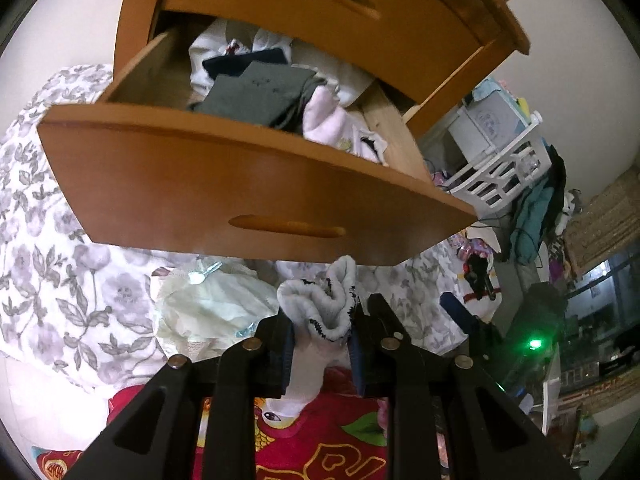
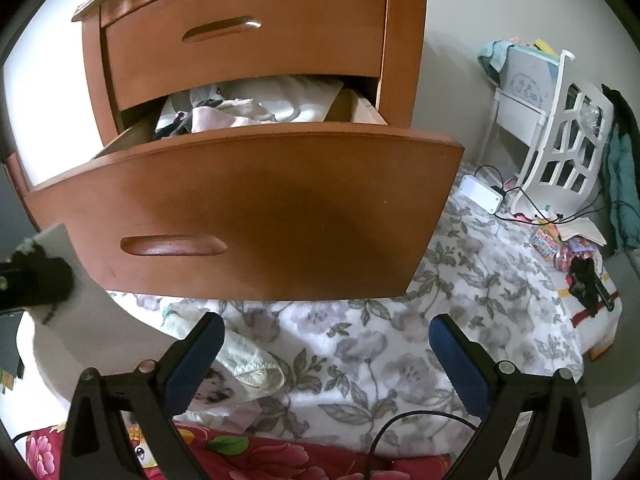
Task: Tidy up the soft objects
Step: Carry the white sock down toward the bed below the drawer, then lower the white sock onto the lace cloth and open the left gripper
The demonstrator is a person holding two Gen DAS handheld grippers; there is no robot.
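floral bed below, open wooden drawer jutting over it, stuffed with clothes. left claw pinches a bunched white sock, standing upright, top just under the drawer front's lower edge. right claw gapes wide, nothing in it.

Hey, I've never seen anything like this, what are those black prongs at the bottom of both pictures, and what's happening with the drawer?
Those prongs are handheld two-finger grippers, one per hand, each carrying a camera looking along its fingers. In the left camera's picture, the left gripper is shut on a bunched white sock with black trim, below the open wooden drawer stuffed with clothes. In the right camera's picture, the right gripper is open and empty above a grey floral bedspread.
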